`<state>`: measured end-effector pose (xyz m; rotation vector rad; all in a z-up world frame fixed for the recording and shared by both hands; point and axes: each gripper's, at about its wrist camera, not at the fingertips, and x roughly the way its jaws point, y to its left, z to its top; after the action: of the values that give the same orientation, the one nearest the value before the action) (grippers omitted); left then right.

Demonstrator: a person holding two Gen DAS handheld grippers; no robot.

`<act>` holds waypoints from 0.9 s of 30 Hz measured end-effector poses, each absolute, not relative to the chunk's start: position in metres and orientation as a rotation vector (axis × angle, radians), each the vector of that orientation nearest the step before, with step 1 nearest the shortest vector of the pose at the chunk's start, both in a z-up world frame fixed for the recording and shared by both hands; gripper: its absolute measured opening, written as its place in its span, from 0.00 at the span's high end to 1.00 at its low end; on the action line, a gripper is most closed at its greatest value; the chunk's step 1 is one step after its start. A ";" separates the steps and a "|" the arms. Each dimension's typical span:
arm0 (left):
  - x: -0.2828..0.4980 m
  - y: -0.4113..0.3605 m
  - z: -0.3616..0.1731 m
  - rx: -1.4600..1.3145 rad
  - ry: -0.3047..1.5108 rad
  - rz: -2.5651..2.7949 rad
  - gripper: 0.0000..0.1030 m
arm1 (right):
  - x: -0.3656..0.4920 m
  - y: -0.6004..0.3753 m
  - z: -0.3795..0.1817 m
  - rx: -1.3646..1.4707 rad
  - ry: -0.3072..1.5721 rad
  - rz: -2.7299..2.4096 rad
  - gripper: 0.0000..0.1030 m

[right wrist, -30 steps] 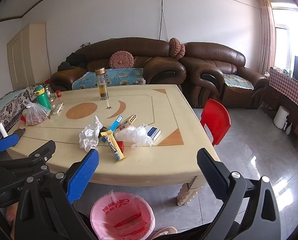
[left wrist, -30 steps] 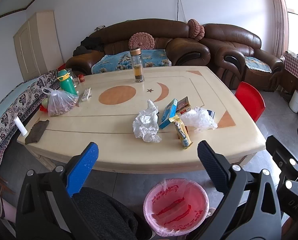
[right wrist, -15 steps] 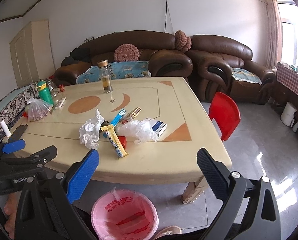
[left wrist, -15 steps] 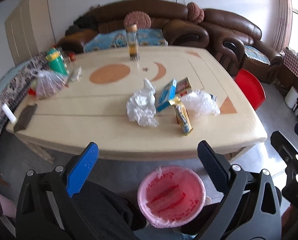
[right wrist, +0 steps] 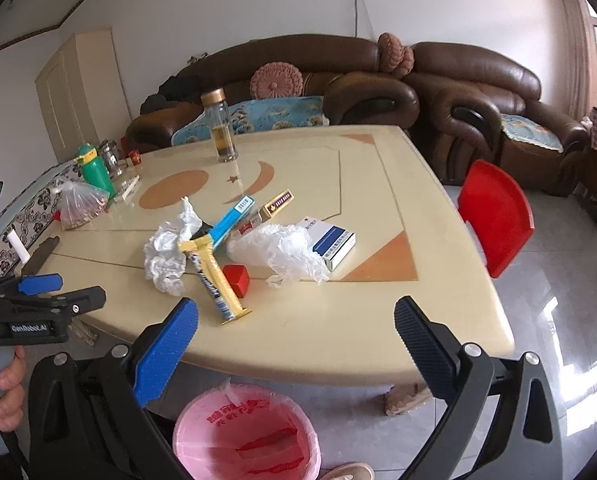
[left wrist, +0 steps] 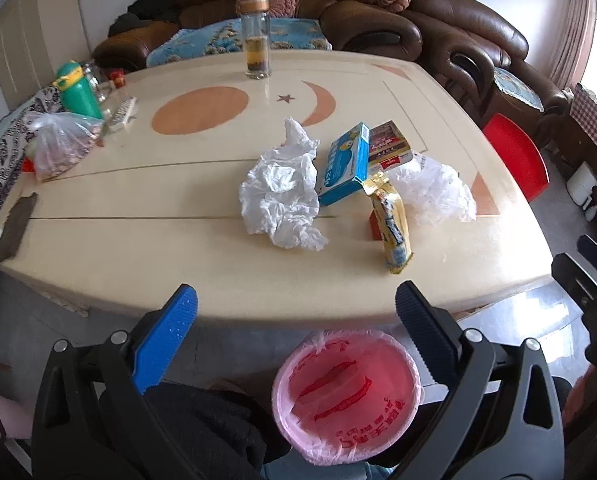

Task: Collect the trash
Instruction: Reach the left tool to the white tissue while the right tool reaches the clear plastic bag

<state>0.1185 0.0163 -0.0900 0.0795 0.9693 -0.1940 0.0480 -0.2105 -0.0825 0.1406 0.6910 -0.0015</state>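
Observation:
A heap of trash lies on the cream table (left wrist: 138, 240): a crumpled white bag (left wrist: 282, 196), a blue box (left wrist: 344, 166), a yellow wrapper (left wrist: 392, 220) and a clear plastic bag (left wrist: 434, 192). My left gripper (left wrist: 296, 300) hangs open over the table's near edge, short of the white bag, with nothing in it. My right gripper (right wrist: 296, 308) is open and empty too, facing the yellow wrapper (right wrist: 214, 280), a small red box (right wrist: 237, 274) and a white and blue box (right wrist: 332, 242). A pink-lined bin (left wrist: 346, 396) stands on the floor below the table edge.
Farther back on the table stand a glass bottle (left wrist: 256, 40), a green bottle (left wrist: 76, 92) and a bag of nuts (left wrist: 58, 144). A red chair (right wrist: 494, 216) is at the table's right side. Brown sofas (right wrist: 478, 92) line the wall. A hand (right wrist: 6, 392) holds the left gripper.
Both grippers have come closer to the table and tilted down, so the trash heap looks larger. The trash has not moved and both grippers stay open.

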 end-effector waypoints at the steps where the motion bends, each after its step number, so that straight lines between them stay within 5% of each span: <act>1: 0.124 0.017 -0.094 0.066 0.965 -0.208 0.06 | 0.056 -0.213 -0.087 0.135 0.694 0.005 0.07; 27: 0.246 0.016 -0.176 0.043 1.082 -0.177 0.06 | 0.182 -0.214 -0.167 0.078 0.736 0.224 0.08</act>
<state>0.2461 0.0156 -0.1765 0.0427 1.0820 -0.1772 0.1824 -0.2138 -0.1668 0.0783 0.7357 0.2244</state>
